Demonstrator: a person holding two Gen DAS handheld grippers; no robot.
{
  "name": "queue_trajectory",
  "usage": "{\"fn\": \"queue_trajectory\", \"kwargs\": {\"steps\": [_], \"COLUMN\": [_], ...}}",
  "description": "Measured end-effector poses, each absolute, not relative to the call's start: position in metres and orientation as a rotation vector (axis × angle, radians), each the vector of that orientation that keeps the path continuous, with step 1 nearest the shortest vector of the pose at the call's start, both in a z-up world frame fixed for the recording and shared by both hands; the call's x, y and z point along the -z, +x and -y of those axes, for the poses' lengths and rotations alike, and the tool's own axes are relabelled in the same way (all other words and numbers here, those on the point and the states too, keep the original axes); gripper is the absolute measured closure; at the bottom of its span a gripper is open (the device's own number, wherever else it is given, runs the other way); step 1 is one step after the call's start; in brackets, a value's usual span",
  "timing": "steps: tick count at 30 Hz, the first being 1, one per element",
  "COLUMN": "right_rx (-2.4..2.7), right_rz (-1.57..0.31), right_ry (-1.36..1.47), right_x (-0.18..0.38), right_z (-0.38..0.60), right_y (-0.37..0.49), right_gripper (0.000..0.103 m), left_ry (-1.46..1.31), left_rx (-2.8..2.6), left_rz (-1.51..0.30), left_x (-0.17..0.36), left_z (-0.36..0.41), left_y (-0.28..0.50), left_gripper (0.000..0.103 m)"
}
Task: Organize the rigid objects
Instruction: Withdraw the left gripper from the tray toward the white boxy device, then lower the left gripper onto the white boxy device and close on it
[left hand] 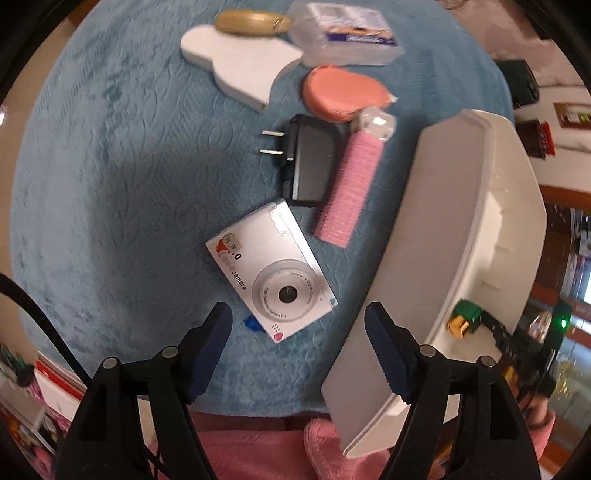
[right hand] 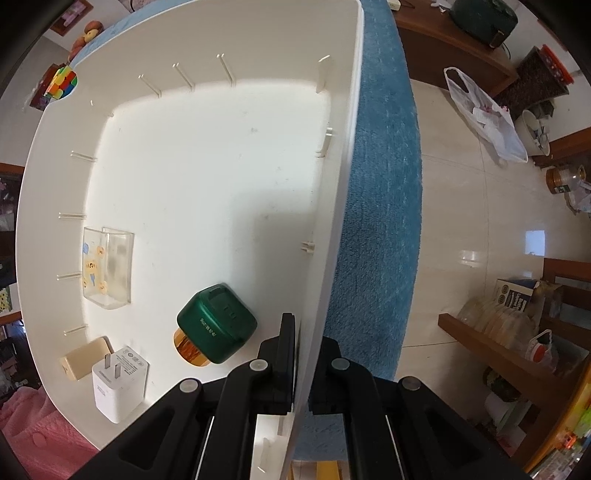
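**Left jaws wide over the camera, right ones pinching the bin wall**

Left wrist view: the left gripper (left hand: 297, 341) hangs over the blue-covered tabletop (left hand: 110, 184) with its jaws spread apart and nothing between the pads. The silver camera (left hand: 271, 271) lies just above them at centre frame. Above it sit the black charger (left hand: 308, 160) and the pink hair roller (left hand: 351, 184) side by side, touching or nearly. Further up are a peach case (left hand: 338, 92), a white cloud-shaped block (left hand: 240, 59) and a clear plastic box (left hand: 347, 33). The white bin (left hand: 480, 221) fills the right side.

Right wrist view: the right gripper (right hand: 301, 369) has its jaws clamped on the bin's wall (right hand: 343, 166). Inside, lower left, sit a green bottle (right hand: 218, 323), a white plug adapter (right hand: 118, 384), a beige block (right hand: 83, 356) and a clear case (right hand: 107, 267).
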State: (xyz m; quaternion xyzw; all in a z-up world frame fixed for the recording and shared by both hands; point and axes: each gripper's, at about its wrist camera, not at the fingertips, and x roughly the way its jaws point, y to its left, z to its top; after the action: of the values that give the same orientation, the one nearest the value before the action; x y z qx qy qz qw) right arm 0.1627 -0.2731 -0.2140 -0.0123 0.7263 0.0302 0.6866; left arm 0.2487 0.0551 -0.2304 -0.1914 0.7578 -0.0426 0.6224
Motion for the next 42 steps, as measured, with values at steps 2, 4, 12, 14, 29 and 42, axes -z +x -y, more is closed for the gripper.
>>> {"fn": "queue_trajectory", "kwargs": {"steps": [2, 4, 12, 14, 29, 42], "right_rx": [-0.066, -0.065, -0.046, -0.051, 0.007, -0.029], "right_rz": [-1.627, -1.630, -1.628, -1.630, -1.617, -1.622], "right_ry": [-0.020, -0.011, 0.038, 0.044, 0.099, 0.072], "right_x": [0.214, 0.215, 0.219, 0.219, 0.222, 0.223], "right_z": [0.274, 0.276, 0.282, 0.285, 0.290, 0.290], "right_y": [0.163, 0.164, 0.163, 0.163, 0.161, 0.163], "right_gripper": [0.098, 0.098, 0.098, 0.098, 0.098, 0.098], "left_ry": [-0.467, -0.478, -0.512, -0.523, -0.651, -0.768], "left_rx": [0.070, 0.045, -0.038, -0.051, -0.080, -0.126], "left_rz": [-1.745, -1.749, -1.751, -1.758, -1.682, -1.654], "left_x": [0.239, 0.246, 0.264, 0.268, 0.267, 0.257], "left_z": [-0.054, -0.054, -0.051, -0.050, -0.058, -0.072], "left_y": [0.248, 0.249, 0.242, 0.239, 0.207, 0.167], "left_gripper": [0.026, 0.026, 0.026, 0.026, 0.039, 0.047]}}
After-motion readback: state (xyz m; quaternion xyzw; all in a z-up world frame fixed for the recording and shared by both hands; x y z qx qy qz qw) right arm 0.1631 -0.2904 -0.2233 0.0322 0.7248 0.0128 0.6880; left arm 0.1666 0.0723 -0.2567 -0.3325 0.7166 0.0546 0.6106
